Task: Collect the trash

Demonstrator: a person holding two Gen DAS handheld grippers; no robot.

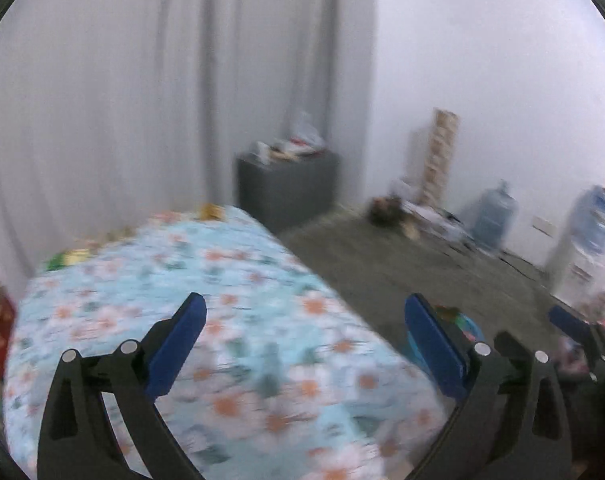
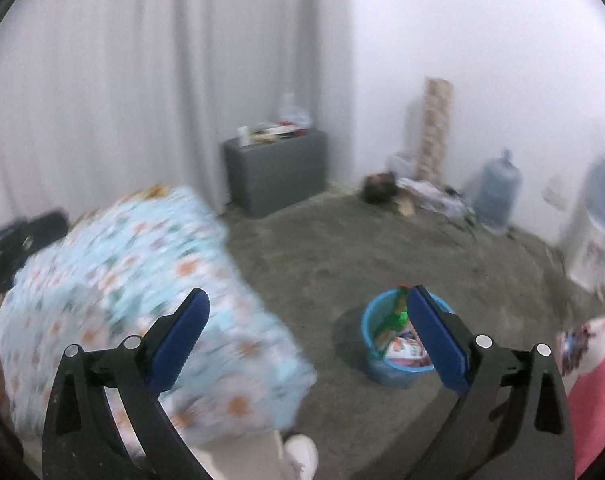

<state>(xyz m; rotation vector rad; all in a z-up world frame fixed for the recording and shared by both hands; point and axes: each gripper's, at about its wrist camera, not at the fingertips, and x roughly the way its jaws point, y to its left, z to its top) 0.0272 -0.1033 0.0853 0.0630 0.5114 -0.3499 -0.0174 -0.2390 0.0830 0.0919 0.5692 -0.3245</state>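
**Q:** State of both tools?

**Me:** Left hand-held gripper (image 1: 304, 334) has its jaws wide apart, nothing between them. Right hand-held gripper (image 2: 308, 328) likewise: spread wide, empty. Frames are motion-blurred, so fine detail is unreliable.

**Q:** Where's the trash?

**Me:** Landmark is the blue bucket (image 2: 394, 372) on the floor (image 2: 322, 248). It already holds a green bottle (image 2: 396, 312) standing tilted, plus at least one printed wrapper (image 2: 406, 348). Remaining candidates: small yellow and green items (image 1: 76, 257) along the far edge of the floral-covered bed (image 1: 222, 320), well apart from the bucket, on its left. I count about three clusters there; too blurred to say what each is.

**Q:** Which hand is nearer what?

**Me:** Right one points almost at the bucket, which sits just inside its right finger in the right wrist view. Left one hangs over the bed, the bucket peeking out behind its right finger. So my guess is the left takes the next bed item. Those lie ahead and left of its fingers, at the bed's far side. Long axis: cannot tell.

**Q:** Counts?

**Me:** One bucket, one bed, two hand-held grippers, one green bottle.
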